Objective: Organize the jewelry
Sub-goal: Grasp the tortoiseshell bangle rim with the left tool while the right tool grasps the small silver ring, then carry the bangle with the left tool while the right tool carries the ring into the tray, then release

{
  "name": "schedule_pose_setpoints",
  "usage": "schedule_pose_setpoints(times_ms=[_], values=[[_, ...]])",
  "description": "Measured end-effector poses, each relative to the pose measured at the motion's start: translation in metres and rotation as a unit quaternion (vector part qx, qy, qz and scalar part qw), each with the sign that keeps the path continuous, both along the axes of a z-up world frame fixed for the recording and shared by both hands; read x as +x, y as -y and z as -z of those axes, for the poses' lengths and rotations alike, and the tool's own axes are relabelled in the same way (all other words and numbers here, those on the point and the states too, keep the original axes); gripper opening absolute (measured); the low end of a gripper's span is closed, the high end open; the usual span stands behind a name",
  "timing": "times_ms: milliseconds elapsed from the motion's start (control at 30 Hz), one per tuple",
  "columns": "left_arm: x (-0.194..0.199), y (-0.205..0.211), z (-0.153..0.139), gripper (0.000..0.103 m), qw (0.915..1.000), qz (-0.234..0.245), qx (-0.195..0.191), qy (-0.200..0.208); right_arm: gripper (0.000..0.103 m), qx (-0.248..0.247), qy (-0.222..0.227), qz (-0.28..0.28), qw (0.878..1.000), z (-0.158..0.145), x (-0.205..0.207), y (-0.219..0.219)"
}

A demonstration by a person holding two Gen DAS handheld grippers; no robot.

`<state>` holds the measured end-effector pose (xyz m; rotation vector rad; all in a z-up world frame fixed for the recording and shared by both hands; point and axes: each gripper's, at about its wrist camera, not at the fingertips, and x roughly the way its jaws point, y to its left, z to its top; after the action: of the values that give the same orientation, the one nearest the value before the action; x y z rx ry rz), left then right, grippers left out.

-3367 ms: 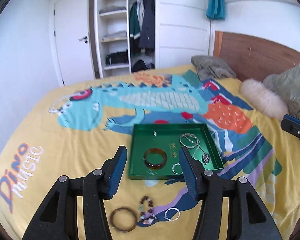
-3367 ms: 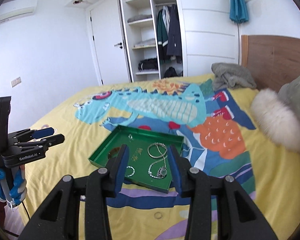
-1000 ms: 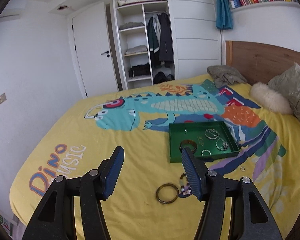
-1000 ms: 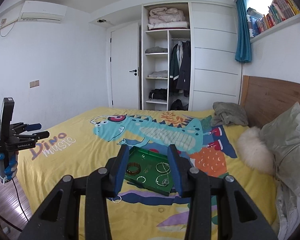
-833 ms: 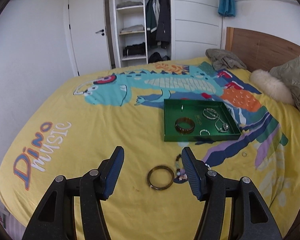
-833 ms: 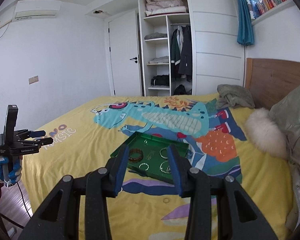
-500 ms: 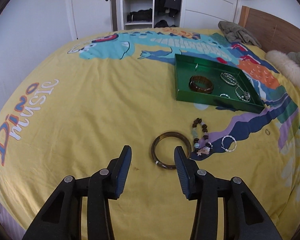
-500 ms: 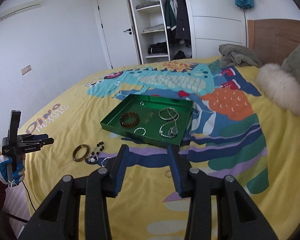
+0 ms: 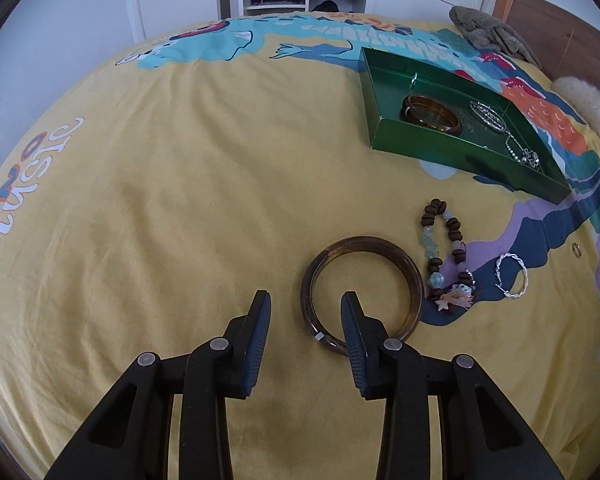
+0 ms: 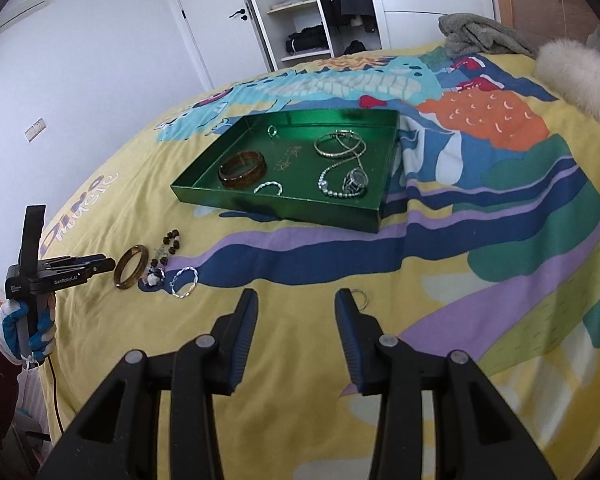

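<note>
Bedroom, yellow dinosaur bedspread (image 9: pixel 180 200) on the bed. Green tray (image 10: pixel 236 196) sits far centre and holds a bangle, chains and rings. Left gripper (image 9: pixel 305 300) closing, jaws not yet pinching: its near-left rim of the brown bangle (image 9: pixel 414 276) lies between them, right finger inside the hoop. Beaded bracelet (image 9: pixel 436 248) just right of the bangle, silver twisted bracelet (image 9: pixel 512 276) further right. Right gripper (image 10: pixel 296 300) spread, empty, small ring (image 10: pixel 359 294) beside its right fingertip.
</note>
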<state>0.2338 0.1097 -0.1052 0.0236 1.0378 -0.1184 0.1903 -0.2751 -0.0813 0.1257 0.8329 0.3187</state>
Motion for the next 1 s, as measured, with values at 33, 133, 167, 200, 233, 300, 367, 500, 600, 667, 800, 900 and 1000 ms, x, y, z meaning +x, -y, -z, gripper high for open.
schedule_pose_setpoints(times_ms=[33, 133, 167, 200, 233, 300, 367, 500, 600, 667, 800, 900, 1000], values=[[0.003, 0.000, 0.003, 0.035, 1.0000, 0.000, 0.000, -0.004, 0.038, -0.002, -0.004, 0.002, 1.000, 0.004, 0.001, 0.001], [0.010, 0.002, 0.011, 0.034, 0.9999, 0.001, 0.005, -0.012, 0.038, -0.006, -0.012, 0.008, 1.000, 0.012, 0.004, 0.005], [0.012, 0.002, 0.013, 0.034, 0.9999, 0.001, 0.006, -0.015, 0.038, -0.007, -0.014, 0.010, 1.000, 0.015, 0.005, 0.007], [0.014, 0.002, 0.016, 0.034, 0.9998, 0.001, 0.007, -0.017, 0.038, -0.008, -0.017, 0.012, 1.000, 0.017, 0.006, 0.008], [0.015, 0.003, 0.018, 0.034, 0.9998, 0.001, 0.010, -0.019, 0.038, -0.009, -0.019, 0.014, 1.000, 0.019, 0.006, 0.010], [0.016, 0.003, 0.022, 0.033, 0.9997, 0.000, 0.014, -0.022, 0.038, -0.010, -0.023, 0.017, 1.000, 0.023, 0.008, 0.013], [0.015, 0.003, 0.025, 0.032, 0.9996, -0.001, 0.016, -0.022, 0.038, -0.012, -0.026, 0.020, 0.999, 0.026, 0.009, 0.016], [0.015, 0.005, 0.029, 0.021, 0.9995, 0.004, 0.023, -0.022, 0.038, -0.023, -0.034, 0.024, 0.999, 0.034, 0.016, 0.019], [0.017, 0.007, 0.031, 0.010, 0.9993, 0.007, 0.028, -0.024, 0.038, -0.030, -0.041, 0.025, 0.998, 0.041, 0.023, 0.018], [0.018, 0.008, 0.031, 0.010, 0.9992, 0.008, 0.033, -0.021, 0.038, -0.035, -0.043, 0.023, 0.998, 0.045, 0.030, 0.016], [0.016, 0.014, 0.030, 0.010, 0.9988, 0.009, 0.047, -0.013, 0.037, -0.049, -0.054, 0.020, 0.997, 0.055, 0.045, 0.009], [0.013, 0.015, 0.027, 0.010, 0.9986, 0.005, 0.053, -0.007, 0.027, -0.067, -0.060, 0.019, 0.996, 0.063, 0.050, 0.005], [0.011, 0.014, 0.022, 0.009, 0.9988, -0.006, 0.049, -0.003, 0.019, -0.075, -0.057, 0.018, 0.995, 0.063, 0.048, 0.003]])
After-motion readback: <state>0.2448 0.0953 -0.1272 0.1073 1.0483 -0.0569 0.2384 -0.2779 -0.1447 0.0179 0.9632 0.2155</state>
